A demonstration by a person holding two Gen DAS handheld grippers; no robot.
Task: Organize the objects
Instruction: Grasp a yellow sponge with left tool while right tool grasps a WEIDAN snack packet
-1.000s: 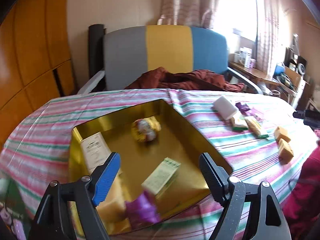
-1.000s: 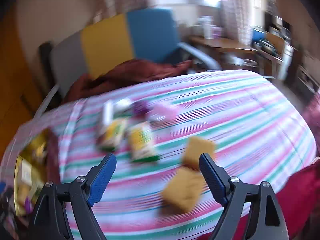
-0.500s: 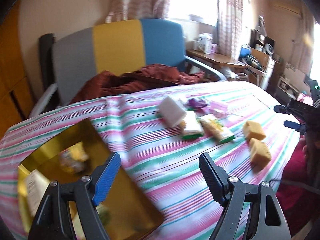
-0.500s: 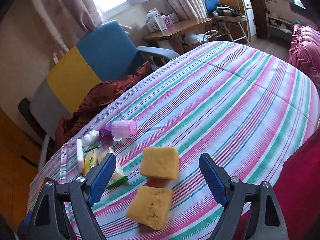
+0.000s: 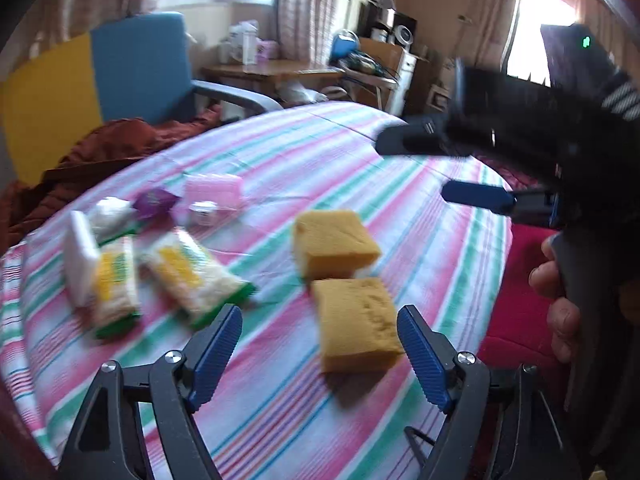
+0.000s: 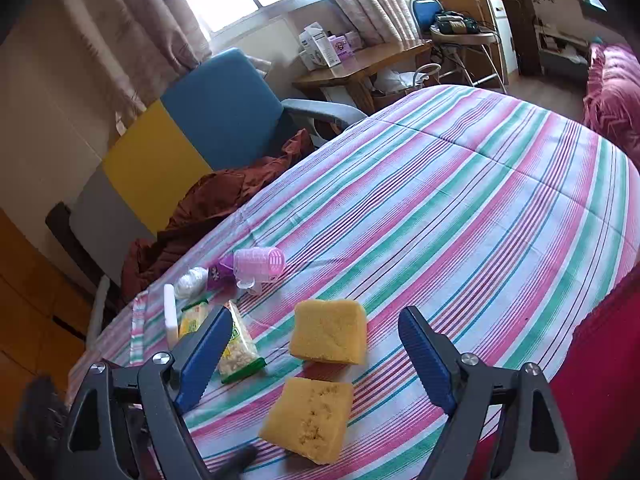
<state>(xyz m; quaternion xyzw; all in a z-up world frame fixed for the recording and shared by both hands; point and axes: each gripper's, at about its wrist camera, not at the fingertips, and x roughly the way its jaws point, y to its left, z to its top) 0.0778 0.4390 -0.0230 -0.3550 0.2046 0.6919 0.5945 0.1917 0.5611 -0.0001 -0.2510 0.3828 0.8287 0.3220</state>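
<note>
Two yellow sponges lie side by side on the striped tablecloth [image 5: 400,208]. The near sponge [image 5: 356,324] [image 6: 306,420] sits just ahead of my left gripper [image 5: 320,344], which is open and empty. The far sponge [image 5: 334,242] [image 6: 330,330] lies between the open fingers of my right gripper [image 6: 316,356], untouched. In the left wrist view the right gripper [image 5: 416,170] reaches in from the right, held by a hand [image 5: 560,312]. Left of the sponges lie two snack packets [image 5: 192,276] [image 5: 114,284], a white block [image 5: 80,256], a purple packet [image 5: 154,200] and a pink cup [image 5: 214,188] [image 6: 260,262].
A chair [image 6: 224,112] with blue, yellow and grey panels stands behind the table with a rust-brown cloth [image 6: 224,196] on it. A wooden desk [image 6: 360,60] with boxes is further back. Red bedding [image 6: 600,360] borders the table's near right edge. A white ball [image 6: 190,284] lies by the purple packet.
My left gripper has swung right from above the gold tray to the sponges; the tray has left its view. My right gripper rolled and closed in on the sponges, then held still.
</note>
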